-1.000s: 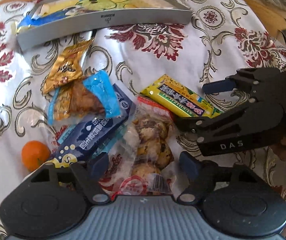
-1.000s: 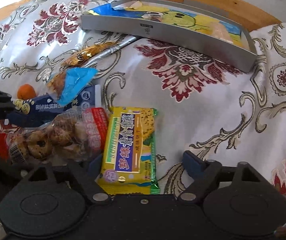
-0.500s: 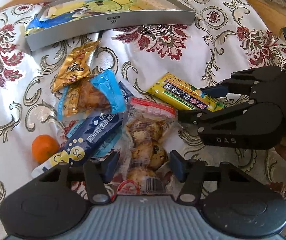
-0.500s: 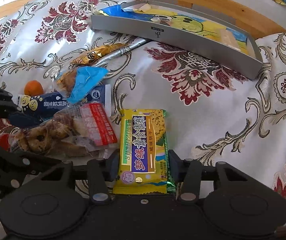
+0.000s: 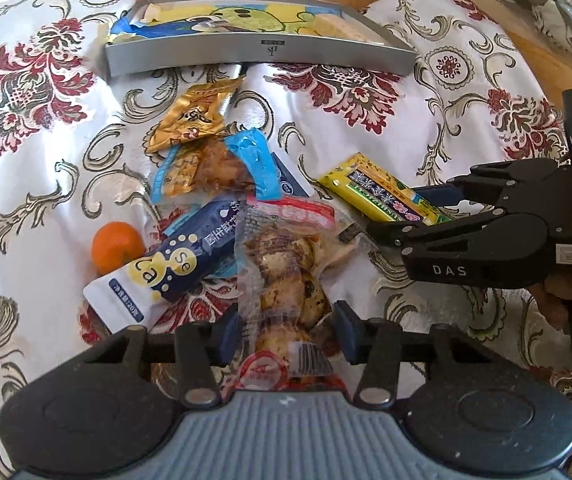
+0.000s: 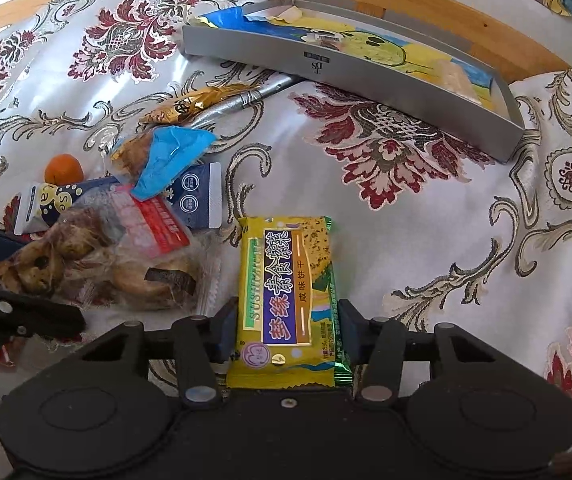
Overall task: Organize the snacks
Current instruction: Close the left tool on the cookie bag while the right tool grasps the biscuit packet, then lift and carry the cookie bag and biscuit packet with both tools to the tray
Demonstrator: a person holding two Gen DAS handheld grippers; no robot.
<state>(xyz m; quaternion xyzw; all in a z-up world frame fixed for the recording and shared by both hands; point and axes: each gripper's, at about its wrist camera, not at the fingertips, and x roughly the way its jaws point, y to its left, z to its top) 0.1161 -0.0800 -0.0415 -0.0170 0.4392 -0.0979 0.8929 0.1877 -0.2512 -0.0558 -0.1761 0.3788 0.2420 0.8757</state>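
Left wrist view: orange (image 5: 117, 246) and blue sachet (image 5: 173, 264) beside clear cookie bag (image 5: 286, 276), left gripper (image 5: 286, 330) jaws clamped on it; right gripper (image 6: 286, 326) jaws clamped on yellow biscuit pack (image 6: 288, 292).

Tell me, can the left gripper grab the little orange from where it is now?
Probably not right away. The left gripper is shut on the clear bag of round snacks. The orange sits off to its left, with the dark blue packet lying against it, so the gripper would need to let go first.
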